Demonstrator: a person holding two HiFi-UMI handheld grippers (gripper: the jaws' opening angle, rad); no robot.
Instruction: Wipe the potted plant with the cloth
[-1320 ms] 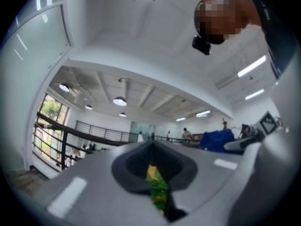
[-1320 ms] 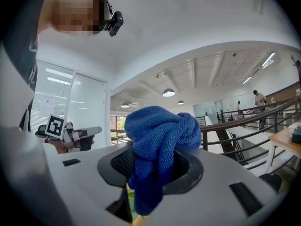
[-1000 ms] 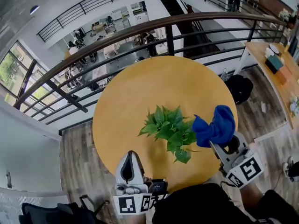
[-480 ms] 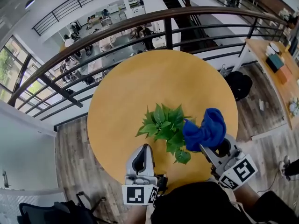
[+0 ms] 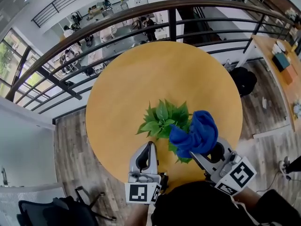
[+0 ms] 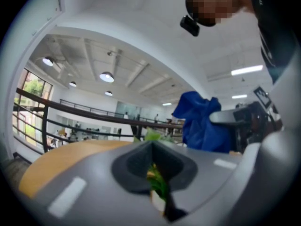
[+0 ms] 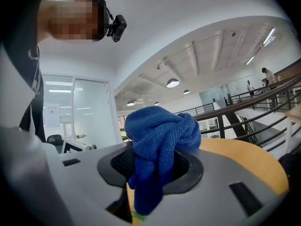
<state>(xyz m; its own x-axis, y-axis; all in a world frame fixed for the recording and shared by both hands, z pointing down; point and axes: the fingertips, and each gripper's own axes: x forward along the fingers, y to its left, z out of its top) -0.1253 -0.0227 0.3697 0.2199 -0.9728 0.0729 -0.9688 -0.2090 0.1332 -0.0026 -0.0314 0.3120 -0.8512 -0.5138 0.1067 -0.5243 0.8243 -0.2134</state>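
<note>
Setting: a round yellow-orange wooden table (image 5: 141, 79) is standing on a grey-brown plank floor (image 5: 70, 145), beside a dark metal railing with a brown handrail (image 5: 117, 20). A lower storey with desks and people is showing beyond the bars.

Plant: the green leafy potted plant (image 5: 162, 119) is sitting on the near half of the table. It is just ahead of the left claw's tips and immediately left of what the right claw is carrying. Its pot is lying hidden under the leaves in the head view.

Left claw: the left claw (image 5: 151, 145) is pointing at the plant's near-left leaves with its jaws lying closed together. In the left gripper view a sliver of green and a pale patch are showing through the slit beneath the tips. Whether the tips are touching a leaf cannot be told.

Right claw: the right claw (image 7: 155, 166) is clamping a bunched blue terry cloth (image 5: 195, 133), which is bulging above the jaws and hanging down below them.

Cloth: it is overlapping the plant's right-hand leaves in the head view, ahead of the right claw and to the right of the left one. Actual contact with the leaves is not showing clearly.

Person: a dark-clothed torso (image 5: 202, 206) is filling the bottom edge behind both claws.
</note>
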